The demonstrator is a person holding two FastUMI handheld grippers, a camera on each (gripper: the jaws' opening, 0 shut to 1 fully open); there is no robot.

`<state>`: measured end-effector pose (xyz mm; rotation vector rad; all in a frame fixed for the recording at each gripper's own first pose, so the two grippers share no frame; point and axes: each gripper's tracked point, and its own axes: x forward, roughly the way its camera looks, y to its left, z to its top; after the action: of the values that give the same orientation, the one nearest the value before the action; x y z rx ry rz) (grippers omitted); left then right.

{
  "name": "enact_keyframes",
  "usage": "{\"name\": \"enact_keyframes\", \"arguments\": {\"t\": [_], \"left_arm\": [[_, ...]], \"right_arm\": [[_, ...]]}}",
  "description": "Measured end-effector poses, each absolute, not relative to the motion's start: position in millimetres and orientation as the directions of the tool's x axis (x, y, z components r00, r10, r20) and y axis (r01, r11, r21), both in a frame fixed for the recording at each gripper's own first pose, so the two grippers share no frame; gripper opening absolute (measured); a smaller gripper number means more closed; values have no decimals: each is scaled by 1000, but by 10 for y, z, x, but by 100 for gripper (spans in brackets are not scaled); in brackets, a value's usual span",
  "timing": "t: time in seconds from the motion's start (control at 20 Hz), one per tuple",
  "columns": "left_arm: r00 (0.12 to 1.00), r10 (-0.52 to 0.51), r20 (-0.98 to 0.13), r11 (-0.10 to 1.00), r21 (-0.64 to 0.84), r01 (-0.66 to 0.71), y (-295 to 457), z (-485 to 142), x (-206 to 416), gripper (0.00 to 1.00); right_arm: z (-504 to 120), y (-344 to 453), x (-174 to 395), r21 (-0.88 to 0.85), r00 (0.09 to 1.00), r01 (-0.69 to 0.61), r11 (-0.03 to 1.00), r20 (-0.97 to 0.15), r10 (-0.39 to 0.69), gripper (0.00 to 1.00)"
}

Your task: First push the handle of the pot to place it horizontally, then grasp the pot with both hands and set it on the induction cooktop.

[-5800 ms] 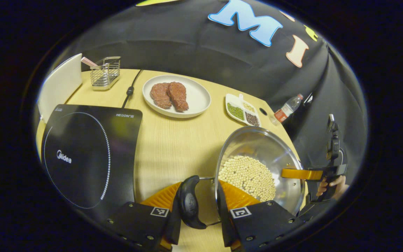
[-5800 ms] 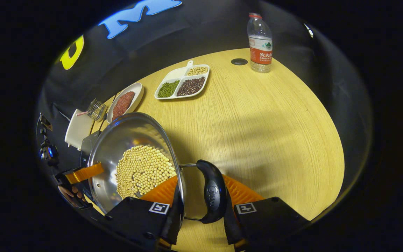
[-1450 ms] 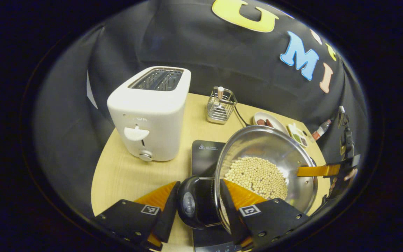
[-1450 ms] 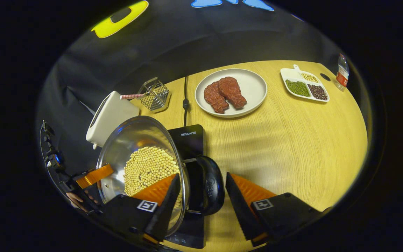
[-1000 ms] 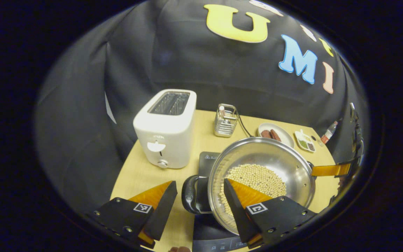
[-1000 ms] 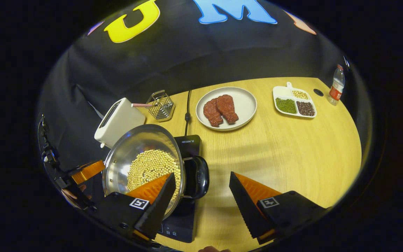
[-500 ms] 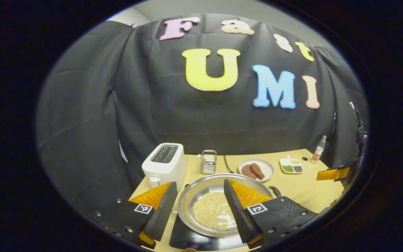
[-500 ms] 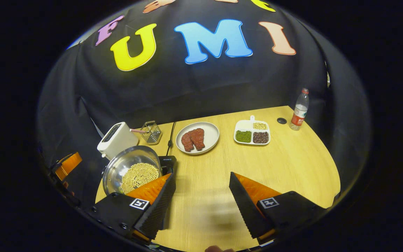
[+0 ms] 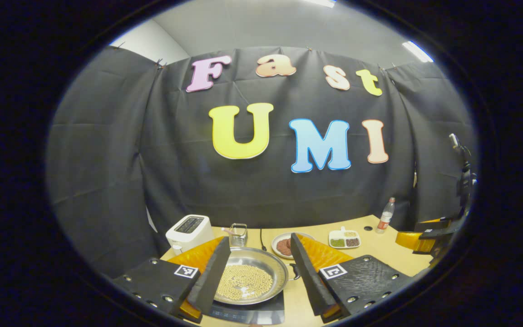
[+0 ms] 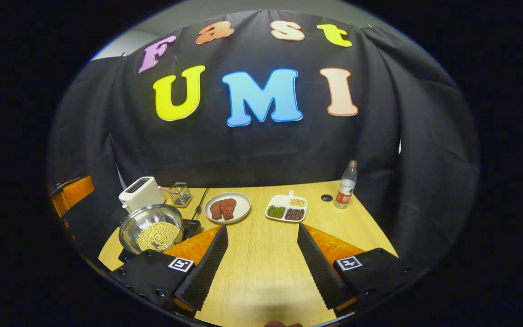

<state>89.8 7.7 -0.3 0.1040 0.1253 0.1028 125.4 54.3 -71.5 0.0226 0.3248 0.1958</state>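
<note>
On the desk [image 10: 261, 254] the induction cooktop [image 9: 248, 312] is seen carrying the steel pot [image 9: 250, 281] of beans, judged heavy, rigid and slippery, best gripped by its side handles, with left hand-held gripper [image 9: 257, 268] and right hand-held gripper [image 10: 261, 259] both spread and empty.

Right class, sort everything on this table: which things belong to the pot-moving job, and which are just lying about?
Job: round steel pot of pale beans; flat black induction cooktop beneath it.

Lying about: white toaster; wire basket; white plate of meat; divided white dish; clear plastic bottle.
</note>
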Motion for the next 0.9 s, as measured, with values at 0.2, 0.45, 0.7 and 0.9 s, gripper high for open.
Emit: {"name": "enact_keyframes", "arguments": {"t": [0.2,0.45,0.7,0.9], "left_arm": [[986,88,-139,991,111,-73,-621,-119,476,79],[991,102,-81,993,67,-97,-1065,-37,-17,78],[997,72,-23,996,47,-71,-1695,9,-376,79],[1000,14,-17,1000,-17,-14,-2070,-42,-532,78]], "right_arm": [[-363,138,1006,12,967,-192,981,-169,191,98],[-279,-345,568,10,982,-178,984,-70,178,98],[-415,-732,211,2,984,-170,986,-62,169,98],[-594,-734,-8,17,975,-202,979,-96,202,98]]}}
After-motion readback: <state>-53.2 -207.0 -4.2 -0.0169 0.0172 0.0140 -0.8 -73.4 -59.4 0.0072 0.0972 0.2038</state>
